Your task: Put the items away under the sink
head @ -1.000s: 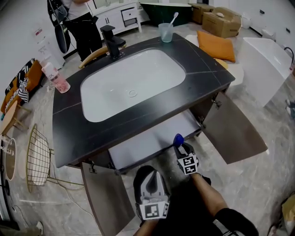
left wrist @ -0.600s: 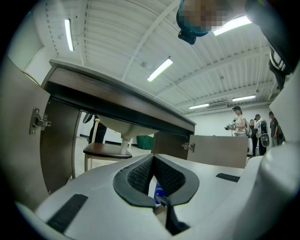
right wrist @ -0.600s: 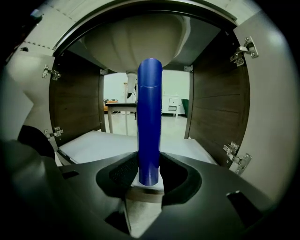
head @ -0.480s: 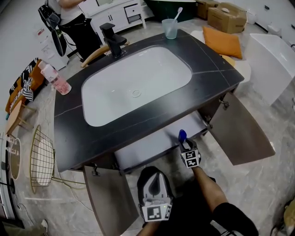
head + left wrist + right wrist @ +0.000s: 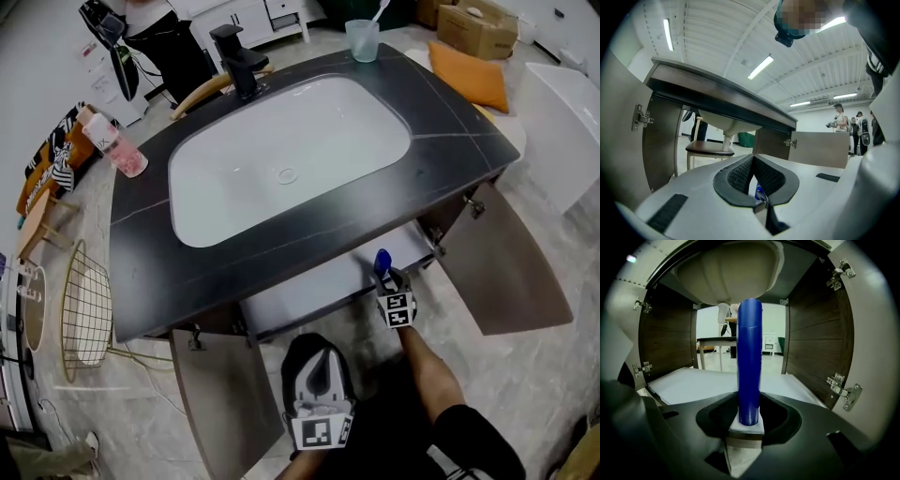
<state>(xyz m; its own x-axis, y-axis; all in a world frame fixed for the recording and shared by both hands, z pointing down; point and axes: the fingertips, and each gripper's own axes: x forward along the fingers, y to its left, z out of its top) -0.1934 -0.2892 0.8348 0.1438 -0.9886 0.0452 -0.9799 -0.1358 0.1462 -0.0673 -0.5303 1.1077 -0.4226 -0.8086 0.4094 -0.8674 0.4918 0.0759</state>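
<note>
A tall blue bottle (image 5: 749, 362) stands upright between the jaws of my right gripper (image 5: 749, 420), which is shut on its base. In the head view the blue bottle (image 5: 382, 262) and right gripper (image 5: 394, 298) are at the front right edge of the pale shelf (image 5: 319, 286) under the black vanity top (image 5: 441, 122). The right gripper view looks into the open cabinet, with the shelf (image 5: 703, 383) below and the sink bowl's underside (image 5: 731, 273) above. My left gripper (image 5: 317, 370) is held low in front of the cabinet. Its jaws (image 5: 757, 185) are shut and hold nothing.
Both cabinet doors stand open, one at the right (image 5: 511, 267) and one at the left (image 5: 225, 403). On the counter are a pink bottle (image 5: 114, 146), a black faucet (image 5: 236, 58) and a cup with a toothbrush (image 5: 363, 39). A wire basket (image 5: 86, 305) stands left of the vanity.
The head view has drifted, so the vanity sits a little differently in the picture. My right gripper with the blue bottle has edged closer to the shelf's front edge. The left gripper has hardly moved.
</note>
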